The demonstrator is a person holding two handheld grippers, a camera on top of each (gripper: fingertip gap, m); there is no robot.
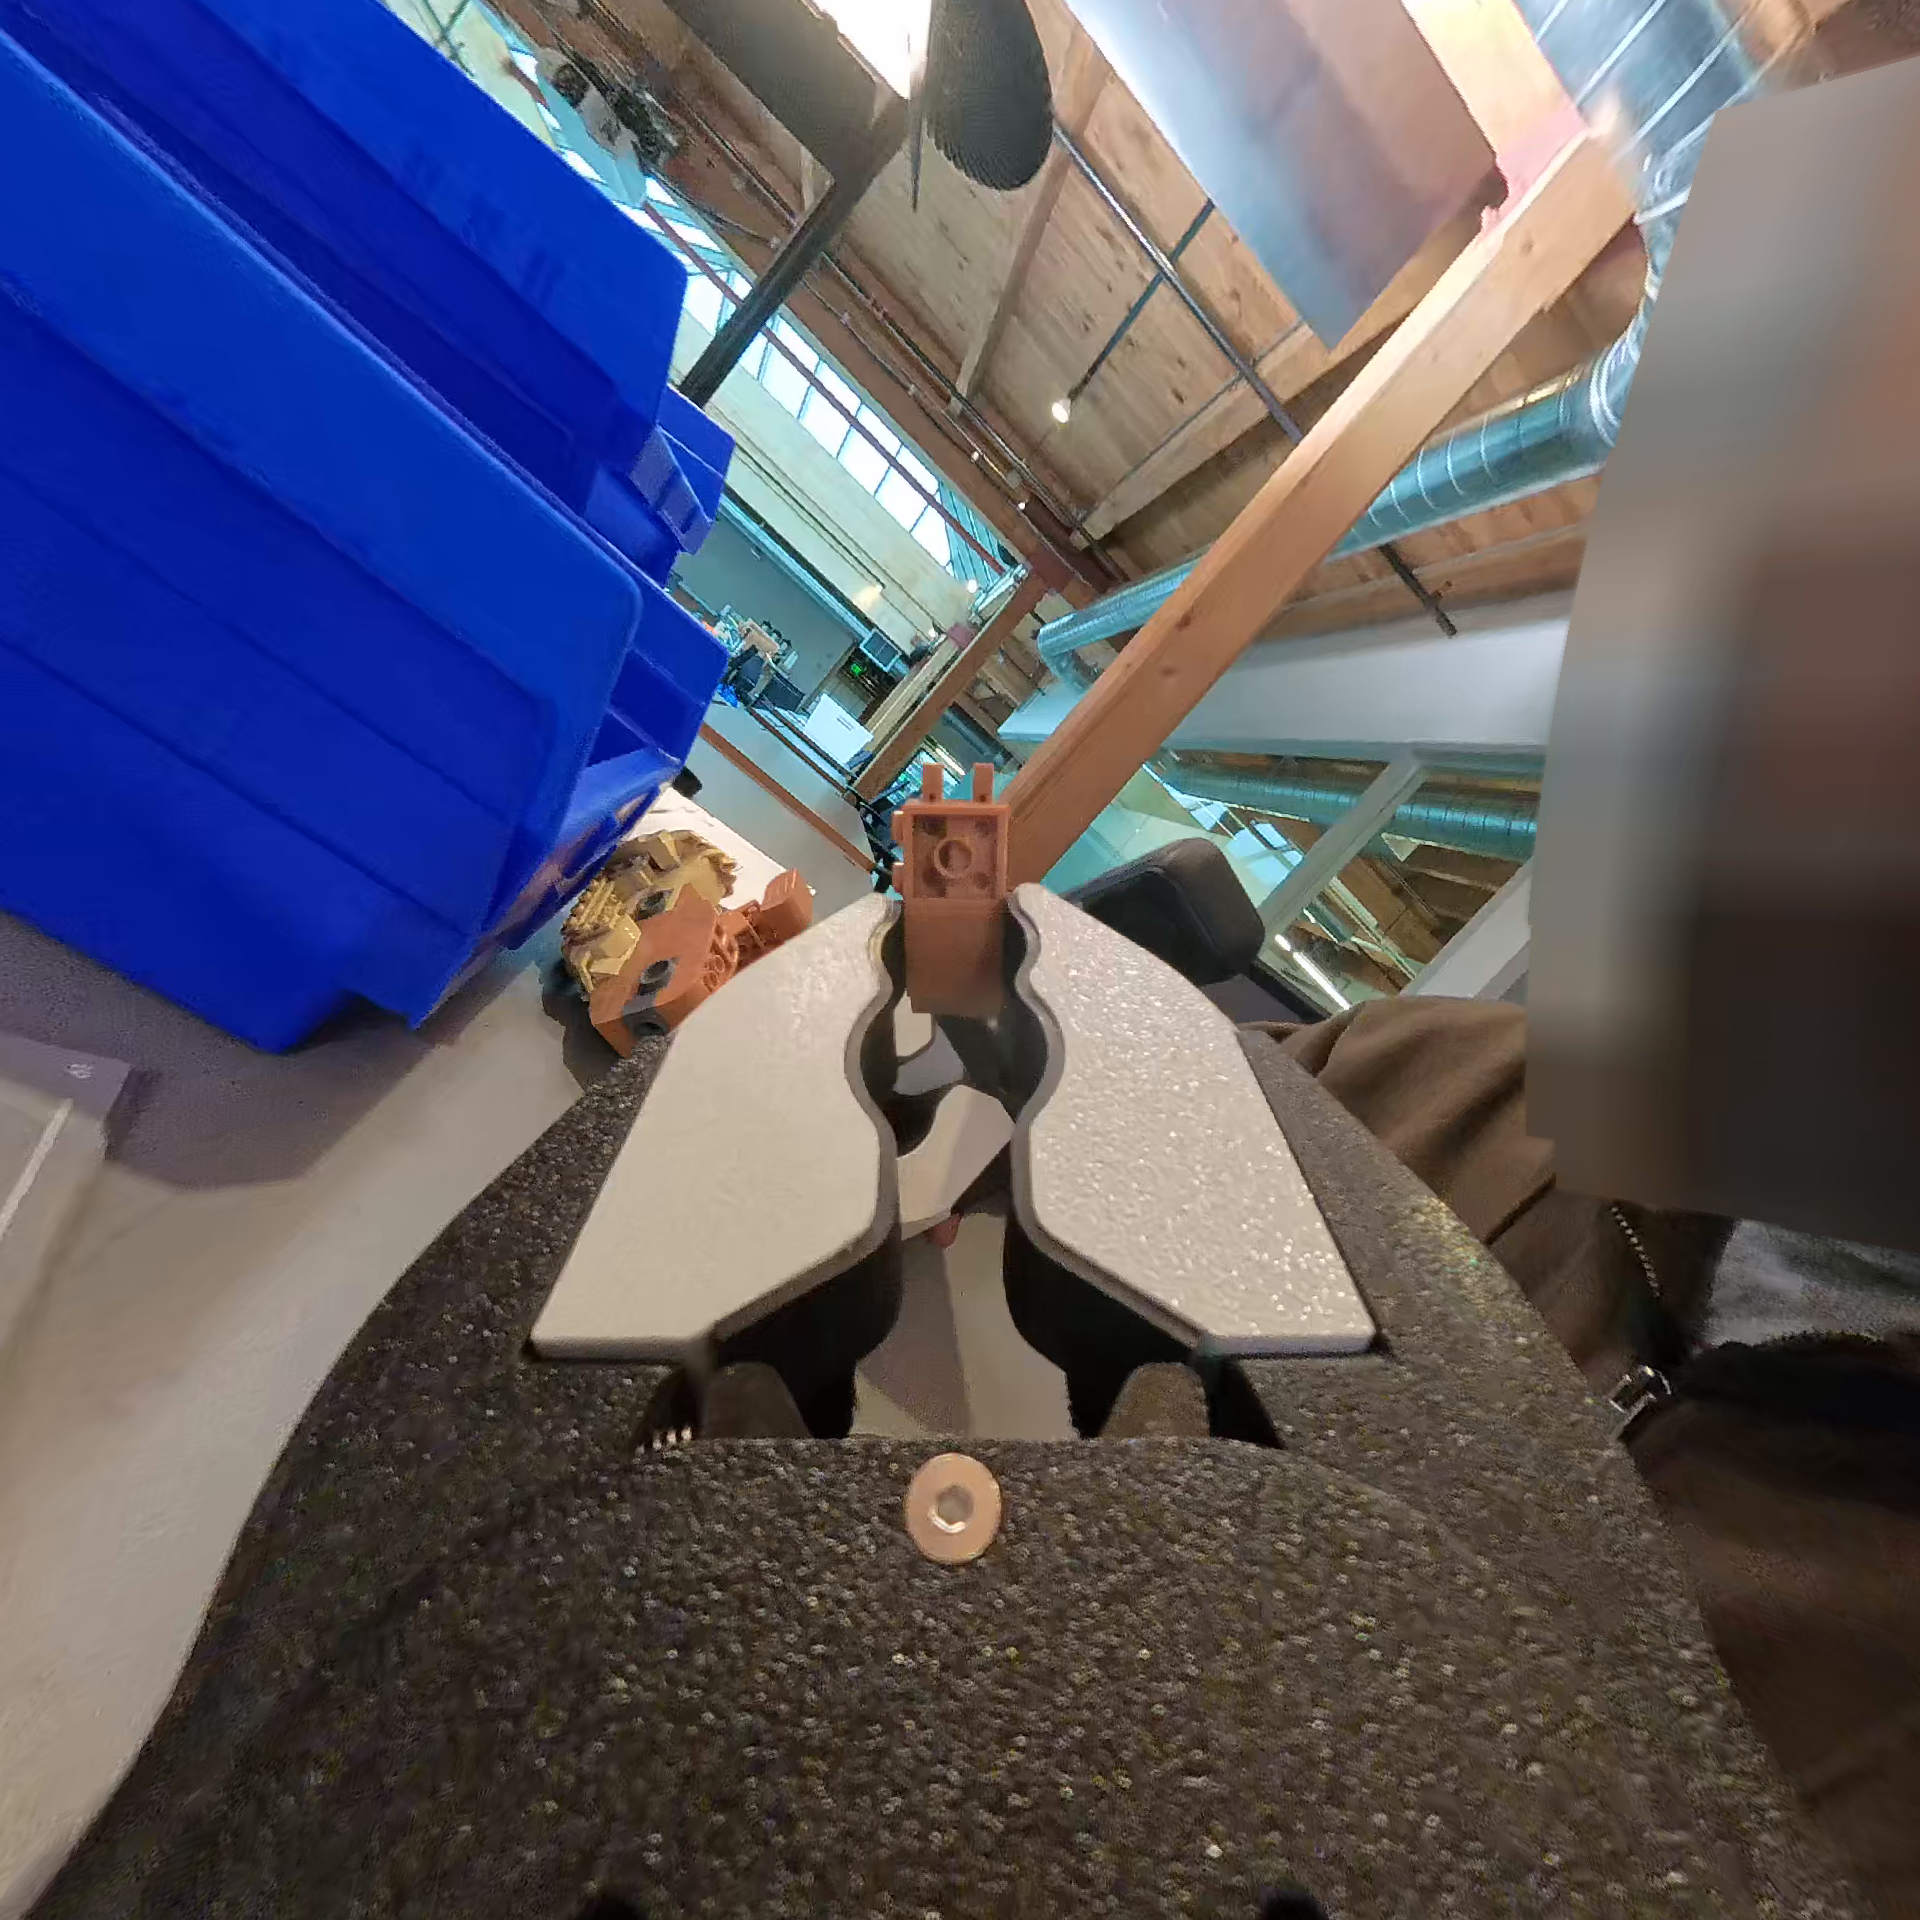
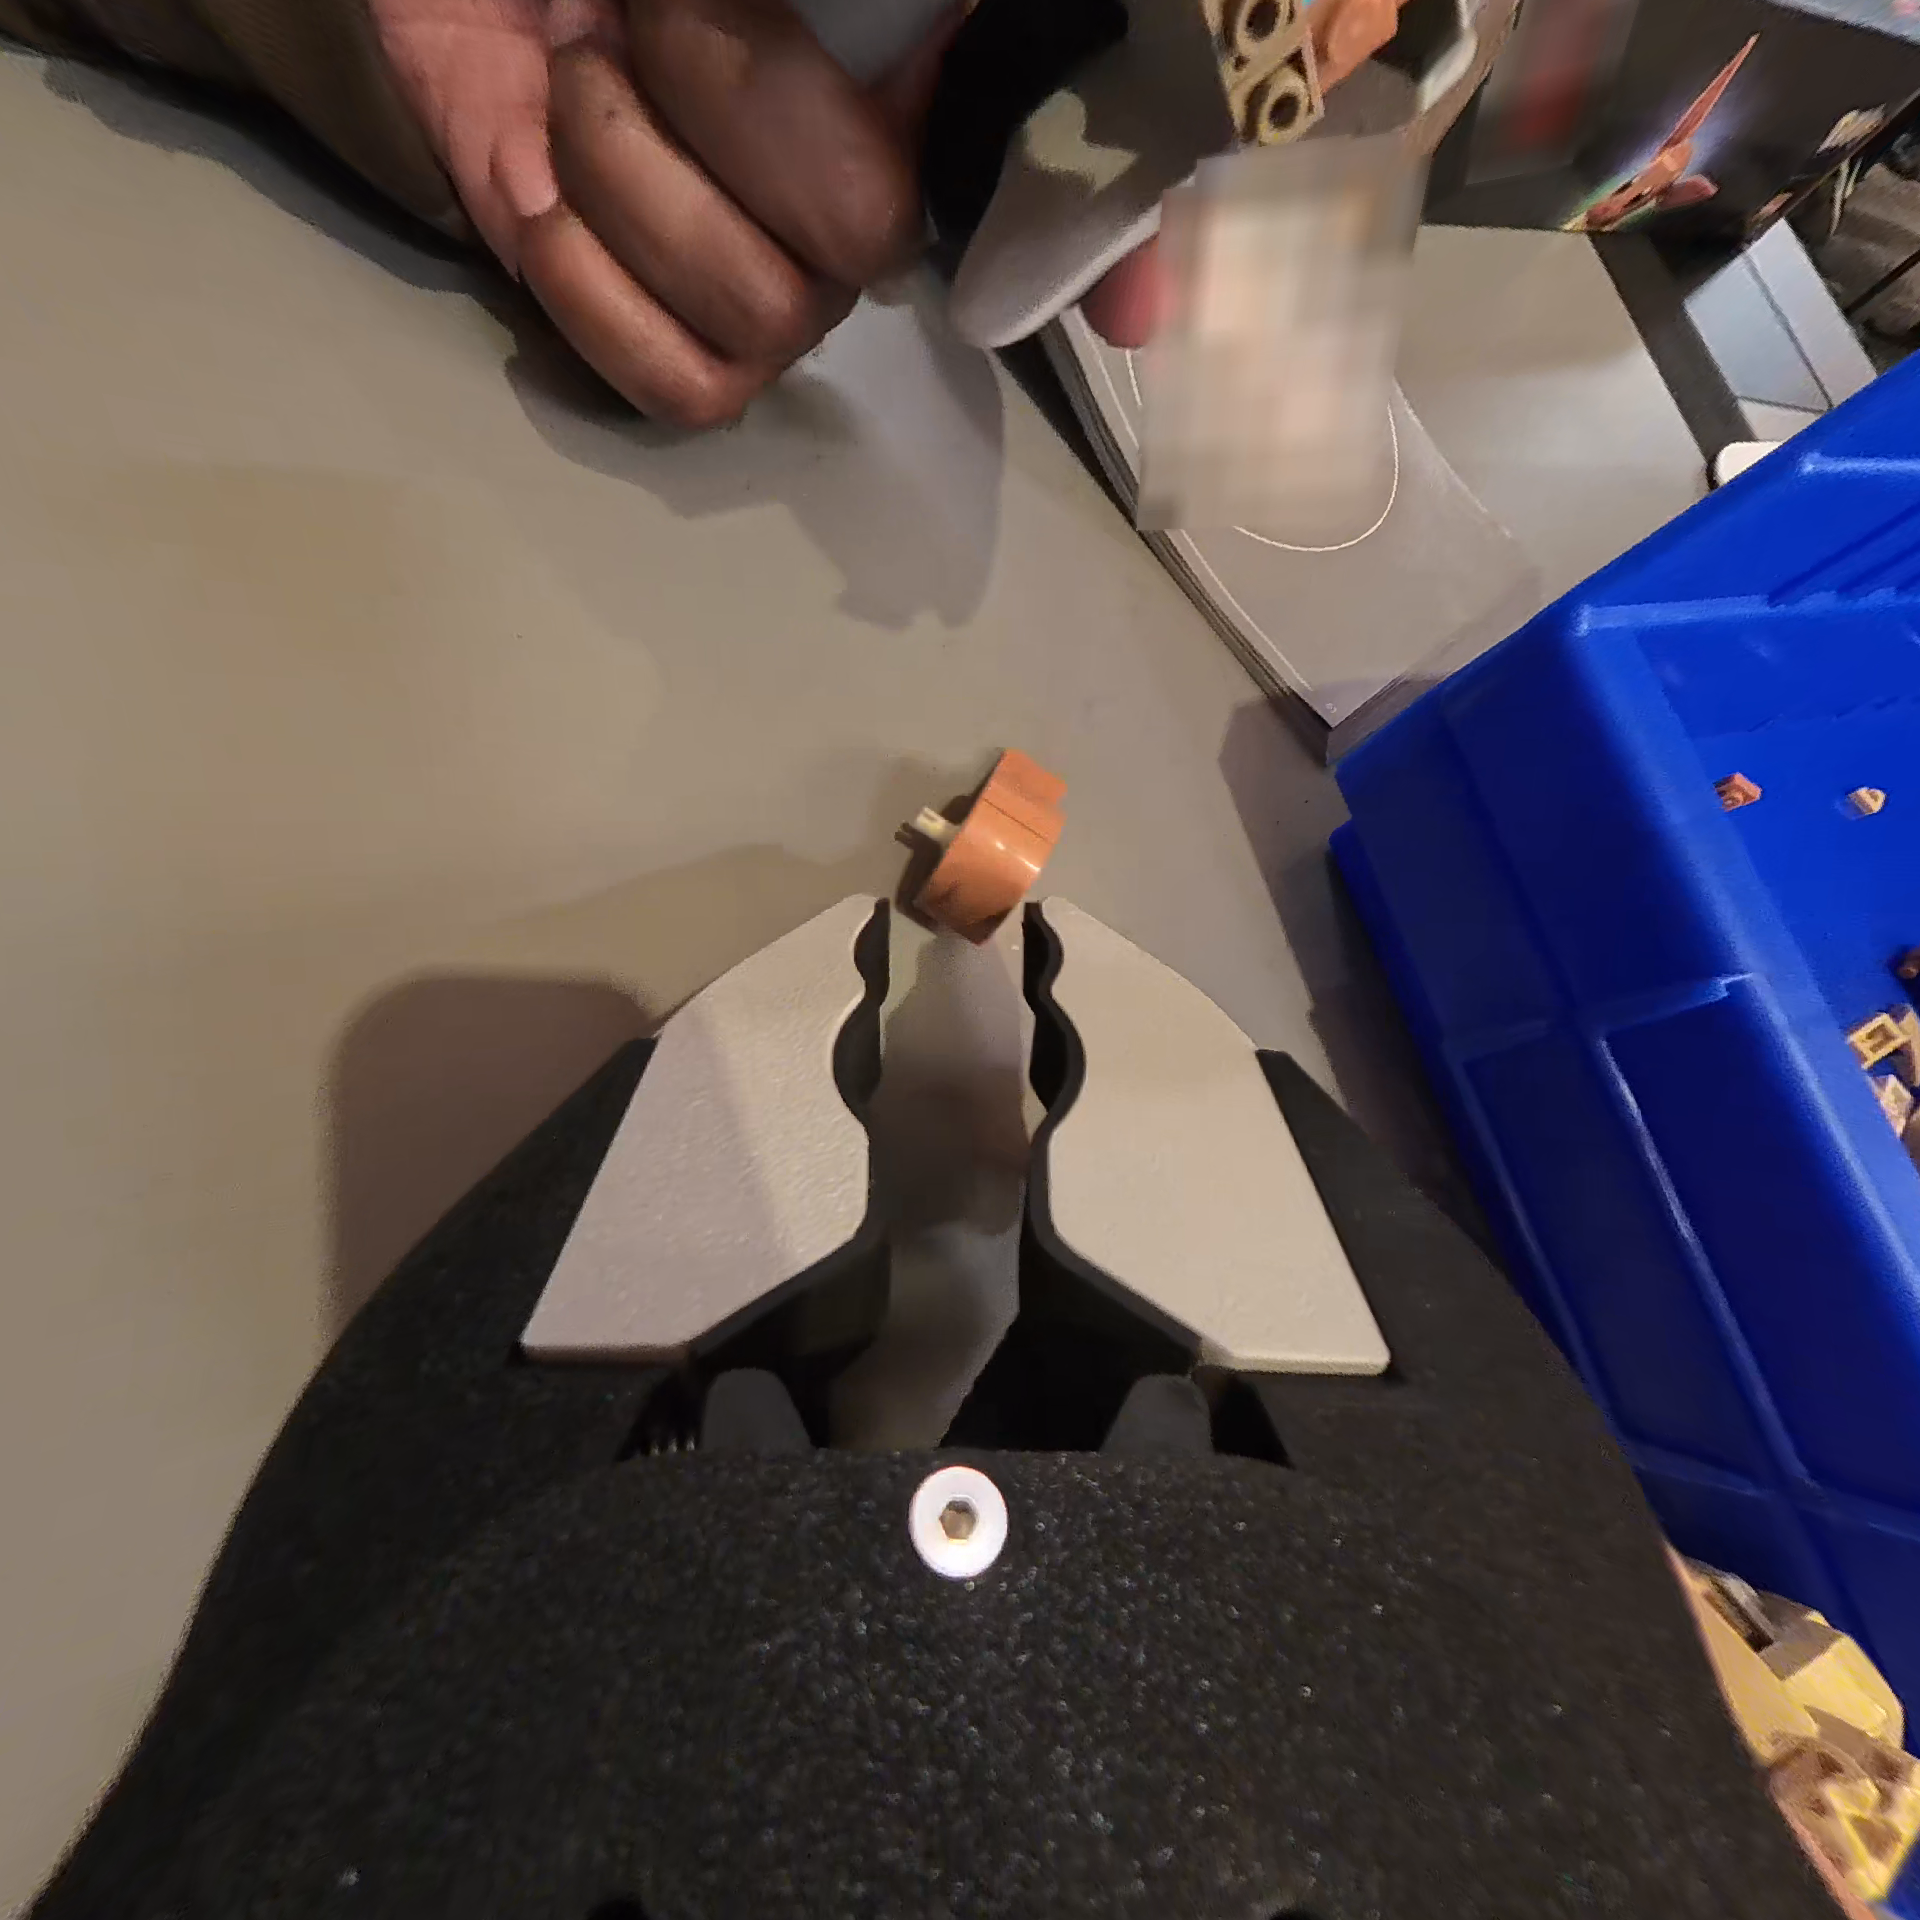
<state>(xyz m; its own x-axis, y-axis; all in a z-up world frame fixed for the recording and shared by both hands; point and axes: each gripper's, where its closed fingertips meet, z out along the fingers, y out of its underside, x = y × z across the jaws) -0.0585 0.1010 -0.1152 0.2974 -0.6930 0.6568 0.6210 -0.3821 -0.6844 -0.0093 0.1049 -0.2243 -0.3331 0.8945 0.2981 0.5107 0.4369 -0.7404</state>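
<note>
The brown brick piece [image 1: 951, 914] stands pinched in the upward-tilted left tongs [image 1: 951, 925], blue bins [image 1: 312, 520] at ten o'clock, while the spread right tongs [image 2: 956, 920] angle down beside a brown round piece [image 2: 987, 847] on the tabletop [image 2: 416, 675].

Each gripper has a big black body with a rough, bumpy skin like foam, and one round silver screw [image 1: 953, 1521] sits in the middle of it. Two flat, light grey fingers [image 2: 727, 1122] stick out from the front, with a grainy top and wavy black rubber along their inner edges. The person wears a brown jacket sleeve [image 1: 1434, 1101] with a dark zipper [image 1: 1642, 1382] running down the front of the jacket.
</note>
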